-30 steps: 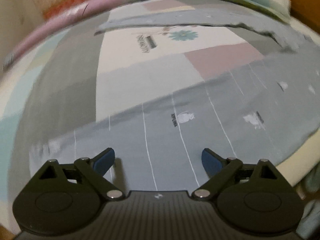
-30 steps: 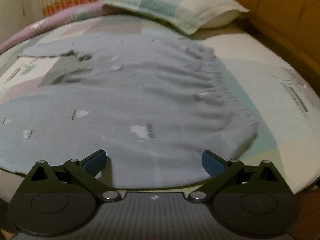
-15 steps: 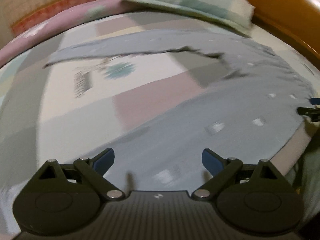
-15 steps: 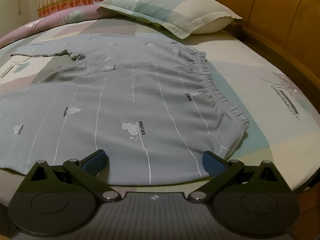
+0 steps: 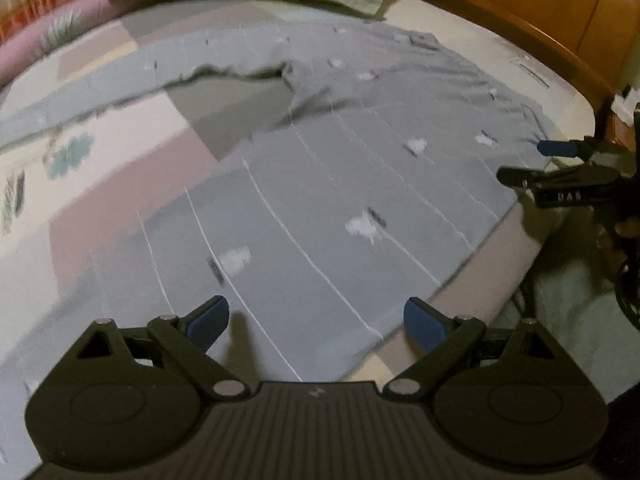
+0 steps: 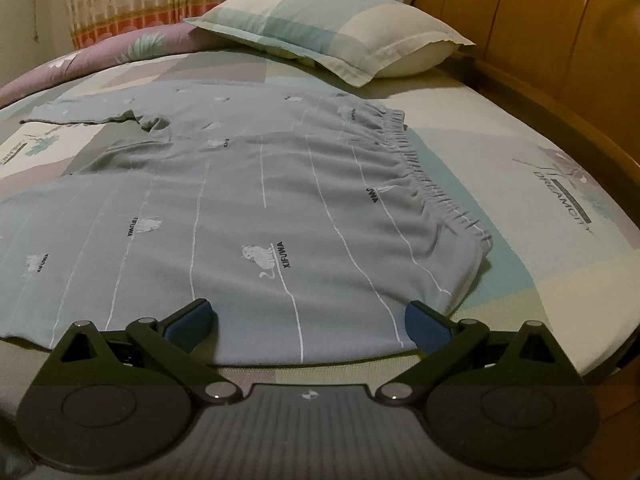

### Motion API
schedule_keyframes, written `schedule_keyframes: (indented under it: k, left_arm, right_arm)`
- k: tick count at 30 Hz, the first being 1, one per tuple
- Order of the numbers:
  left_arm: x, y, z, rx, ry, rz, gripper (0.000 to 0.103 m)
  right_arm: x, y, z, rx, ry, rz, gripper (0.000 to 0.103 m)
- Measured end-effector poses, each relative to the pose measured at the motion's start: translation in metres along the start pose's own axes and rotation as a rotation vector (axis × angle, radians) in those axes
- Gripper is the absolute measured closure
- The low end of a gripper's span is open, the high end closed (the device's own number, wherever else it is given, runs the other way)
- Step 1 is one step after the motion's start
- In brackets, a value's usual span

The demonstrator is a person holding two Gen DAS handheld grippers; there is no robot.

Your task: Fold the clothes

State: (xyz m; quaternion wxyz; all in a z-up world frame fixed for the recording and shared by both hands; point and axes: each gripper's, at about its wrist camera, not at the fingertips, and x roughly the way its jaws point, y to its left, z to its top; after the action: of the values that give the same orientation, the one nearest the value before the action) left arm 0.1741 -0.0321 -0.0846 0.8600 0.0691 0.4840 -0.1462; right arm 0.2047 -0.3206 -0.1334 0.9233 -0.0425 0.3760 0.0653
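Grey pajama pants point(image 6: 256, 200) with white stripes and small cat prints lie flat on the bed, both legs spread apart, the gathered waistband point(image 6: 424, 184) to the right. They also show in the left wrist view point(image 5: 320, 184). My left gripper point(image 5: 316, 320) is open and empty, just above the near leg by the bed's front edge. My right gripper point(image 6: 310, 320) is open and empty, at the pants' near edge close to the waistband corner. The right gripper also shows in the left wrist view point(image 5: 560, 164) at the far right.
The bed sheet point(image 6: 520, 184) is patchwork pastel. A checked pillow point(image 6: 328, 28) lies at the head by the wooden headboard point(image 6: 540, 40). A purple quilt point(image 6: 100, 56) is rolled along the far side, with curtains behind it. The bed's front edge point(image 5: 496, 256) drops off at the right.
My left gripper has swung right along the near leg toward the waist, so the right gripper has come into its view. The right gripper has edged closer to the pants' near edge.
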Motion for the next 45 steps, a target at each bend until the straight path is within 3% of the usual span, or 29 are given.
schedule_keyframes:
  k: [5, 9, 13, 16, 20, 24, 30, 35, 39, 43, 45]
  left_arm:
    - [-0.007, 0.008, 0.021, 0.019, -0.079, -0.019, 0.009]
    - [0.009, 0.02, 0.015, -0.021, -0.055, -0.053, 0.009]
    - [0.025, 0.029, -0.007, -0.053, -0.014, -0.074, 0.009]
    - [0.014, 0.038, -0.002, -0.047, -0.009, -0.09, 0.009]
    - [-0.007, 0.08, 0.034, -0.041, -0.068, -0.038, 0.008]
    - [-0.014, 0.151, 0.094, -0.087, -0.091, 0.045, 0.008]
    - [0.029, 0.268, 0.168, -0.342, -0.051, 0.047, 0.009]
    - [0.07, 0.322, 0.213, -0.41, -0.09, 0.066, 0.009]
    - [0.111, 0.36, 0.231, -0.529, -0.112, 0.043, 0.009]
    - [0.143, 0.385, 0.238, -0.588, -0.092, 0.097, 0.009]
    - [0.148, 0.395, 0.236, -0.611, -0.119, 0.118, 0.009]
  right_arm:
    - [-0.001, 0.003, 0.004, 0.007, 0.029, -0.019, 0.0]
    - [-0.004, 0.007, 0.013, 0.036, 0.072, -0.046, 0.0]
    - [-0.011, 0.016, 0.028, 0.016, 0.029, -0.061, 0.0]
    - [-0.01, 0.023, 0.045, 0.01, 0.005, -0.051, 0.0]
    - [0.002, 0.032, 0.067, 0.043, 0.02, -0.003, 0.0]
    - [0.029, 0.046, 0.089, 0.034, 0.041, 0.014, 0.0]
    - [0.067, 0.061, 0.103, -0.022, 0.029, -0.03, 0.0]
    - [0.081, 0.073, 0.116, -0.11, -0.011, -0.005, 0.0]
    - [0.092, 0.081, 0.125, -0.152, -0.043, -0.011, 0.0]
    - [0.099, 0.08, 0.128, -0.167, -0.049, 0.001, 0.0]
    - [0.103, 0.077, 0.128, -0.158, -0.04, 0.0, 0.0]
